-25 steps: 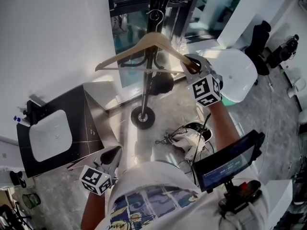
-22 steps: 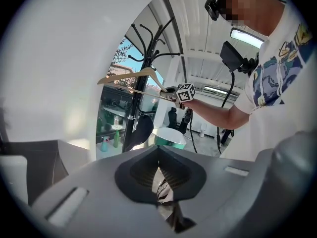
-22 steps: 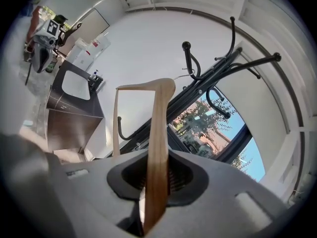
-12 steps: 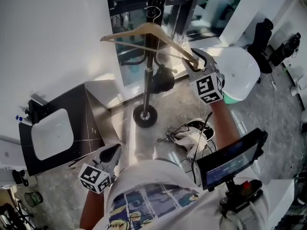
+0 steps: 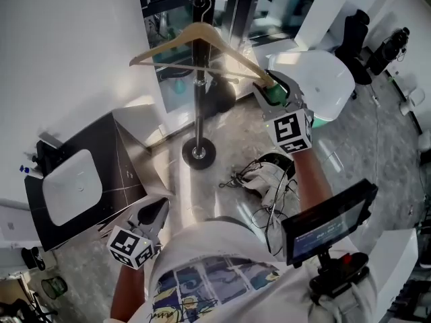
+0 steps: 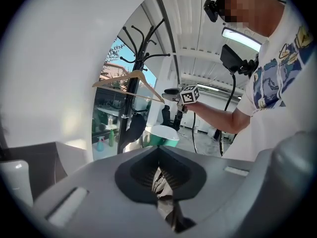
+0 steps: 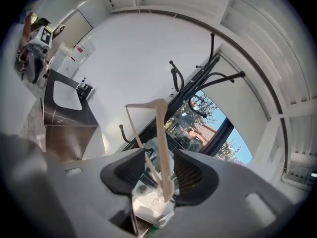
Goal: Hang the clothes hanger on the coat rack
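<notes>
Clothes hanger (image 5: 232,52): wooden, its hook up against the pole of the coat rack (image 5: 198,106), one arm end reaching into the right gripper.
Right gripper (image 5: 273,89): jaws opening, the hanger's end between them with gaps on both sides.
Left gripper (image 5: 153,214): low by the person's waist, jaws together, nothing held.

Daylight from the window (image 5: 172,79) leaves glare on the polished floor (image 5: 168,173). Both gripper views bend strongly toward black corners; their near foreground is soft.

Wooden hanger (image 5: 200,29), hook at black coat rack (image 5: 198,116)
</notes>
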`<state>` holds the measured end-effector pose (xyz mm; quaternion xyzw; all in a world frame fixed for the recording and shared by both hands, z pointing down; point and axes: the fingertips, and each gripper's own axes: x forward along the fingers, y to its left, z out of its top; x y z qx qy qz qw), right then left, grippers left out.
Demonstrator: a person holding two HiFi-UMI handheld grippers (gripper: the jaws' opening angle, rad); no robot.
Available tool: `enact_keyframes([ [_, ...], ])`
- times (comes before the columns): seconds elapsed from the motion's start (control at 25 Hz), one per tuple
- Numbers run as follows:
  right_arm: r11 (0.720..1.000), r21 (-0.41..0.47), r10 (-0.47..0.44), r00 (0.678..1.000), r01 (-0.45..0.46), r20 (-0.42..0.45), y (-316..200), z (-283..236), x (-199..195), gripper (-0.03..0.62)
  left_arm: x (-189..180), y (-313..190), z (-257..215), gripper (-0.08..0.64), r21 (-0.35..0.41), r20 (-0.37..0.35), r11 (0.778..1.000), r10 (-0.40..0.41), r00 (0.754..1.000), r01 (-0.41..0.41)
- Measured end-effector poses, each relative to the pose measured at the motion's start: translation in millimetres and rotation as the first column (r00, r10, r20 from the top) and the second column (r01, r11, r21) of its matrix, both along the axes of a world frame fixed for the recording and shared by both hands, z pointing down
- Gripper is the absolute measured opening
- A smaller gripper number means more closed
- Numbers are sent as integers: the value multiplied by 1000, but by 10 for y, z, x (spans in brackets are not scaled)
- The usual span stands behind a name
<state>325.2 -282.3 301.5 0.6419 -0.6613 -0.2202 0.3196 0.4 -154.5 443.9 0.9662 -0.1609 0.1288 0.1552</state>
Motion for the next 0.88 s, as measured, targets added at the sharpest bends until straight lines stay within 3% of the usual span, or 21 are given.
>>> enact_keyframes([
  [0.56, 988, -130, -64, 983, 87, 174, 1178, 577, -1293, 155, -453, 675, -41, 3, 6, -20, 998, 62, 998, -62],
  [0.88, 964, -183, -129, 943, 192, 307, 1821, 894, -1968, 59, -469, 1010, -173, 3, 24, -16, 997, 67, 998, -67],
])
